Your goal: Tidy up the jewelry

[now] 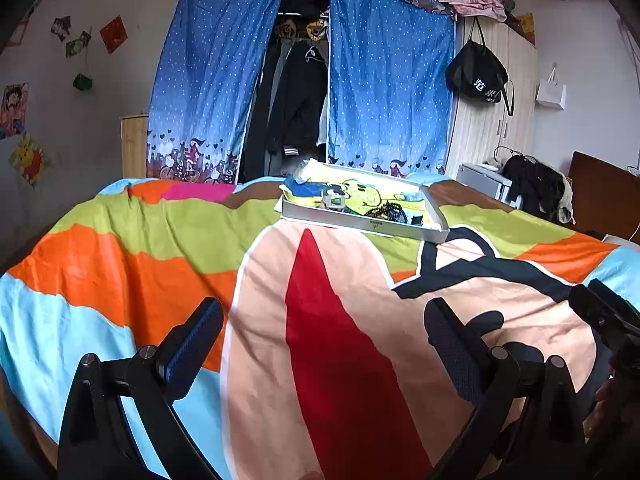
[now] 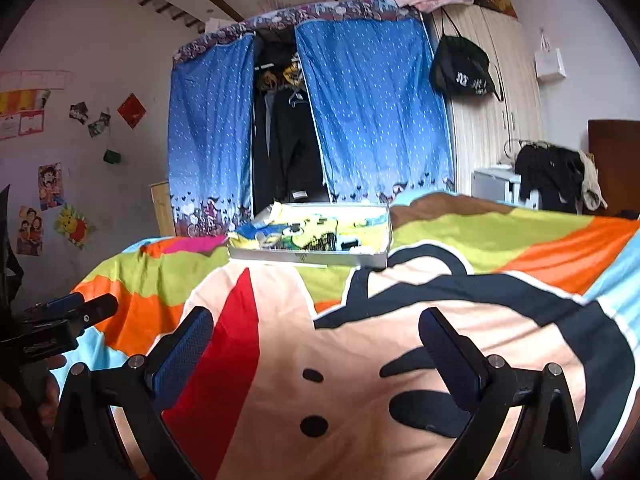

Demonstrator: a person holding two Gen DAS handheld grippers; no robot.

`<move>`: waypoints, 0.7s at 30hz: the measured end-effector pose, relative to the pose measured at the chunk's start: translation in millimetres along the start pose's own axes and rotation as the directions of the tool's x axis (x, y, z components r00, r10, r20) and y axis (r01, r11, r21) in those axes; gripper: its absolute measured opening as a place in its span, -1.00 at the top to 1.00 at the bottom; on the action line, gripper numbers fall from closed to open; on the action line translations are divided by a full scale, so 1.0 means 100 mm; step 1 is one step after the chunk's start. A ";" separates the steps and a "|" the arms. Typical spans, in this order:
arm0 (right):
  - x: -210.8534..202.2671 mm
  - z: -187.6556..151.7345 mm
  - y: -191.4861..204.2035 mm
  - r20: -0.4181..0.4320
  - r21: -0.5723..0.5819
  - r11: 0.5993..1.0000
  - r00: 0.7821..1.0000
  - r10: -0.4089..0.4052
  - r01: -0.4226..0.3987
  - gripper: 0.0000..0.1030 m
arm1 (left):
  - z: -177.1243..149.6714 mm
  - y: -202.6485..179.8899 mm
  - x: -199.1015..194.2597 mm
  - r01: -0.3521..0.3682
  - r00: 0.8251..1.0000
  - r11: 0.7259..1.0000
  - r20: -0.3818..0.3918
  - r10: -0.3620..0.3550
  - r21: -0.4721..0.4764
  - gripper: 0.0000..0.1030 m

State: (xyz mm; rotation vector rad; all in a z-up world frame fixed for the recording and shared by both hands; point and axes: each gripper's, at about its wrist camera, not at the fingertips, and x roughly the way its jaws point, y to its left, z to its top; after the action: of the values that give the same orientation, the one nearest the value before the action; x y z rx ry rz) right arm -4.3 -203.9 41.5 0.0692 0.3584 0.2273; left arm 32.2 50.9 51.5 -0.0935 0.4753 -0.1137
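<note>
You hold both tools spread wide, empty: left tool (image 1: 324, 344) | right tool (image 2: 316, 344) | shallow white rectangular tray (image 1: 360, 224) of jewelry far ahead on the colourful cartoon bedspread (image 1: 160, 248).

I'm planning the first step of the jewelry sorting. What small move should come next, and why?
Probably move both claws forward toward the shallow white rectangular tray on the colourful cartoon blanket. Left claw and right claw are open, empty and well short of it, while the dark beaded string lies inside.
</note>
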 end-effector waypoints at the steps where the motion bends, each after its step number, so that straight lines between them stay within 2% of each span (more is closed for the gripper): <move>1: 0.00 -0.02 -0.01 -0.004 0.000 1.000 1.000 0.001 -0.001 -1.00 | -0.01 0.00 0.01 0.000 1.000 1.000 -0.002 0.000 0.003 -0.91; 21: -0.03 -0.10 -0.14 -0.014 0.032 0.999 1.000 -0.014 0.014 -1.00 | -0.09 -0.10 0.01 0.014 1.000 0.999 -0.008 -0.013 0.030 -0.91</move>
State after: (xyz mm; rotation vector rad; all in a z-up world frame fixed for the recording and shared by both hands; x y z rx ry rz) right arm -8.1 -217.6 31.9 0.0968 0.3766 0.2081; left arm 27.6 40.7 43.9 -0.0668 0.4805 -0.1344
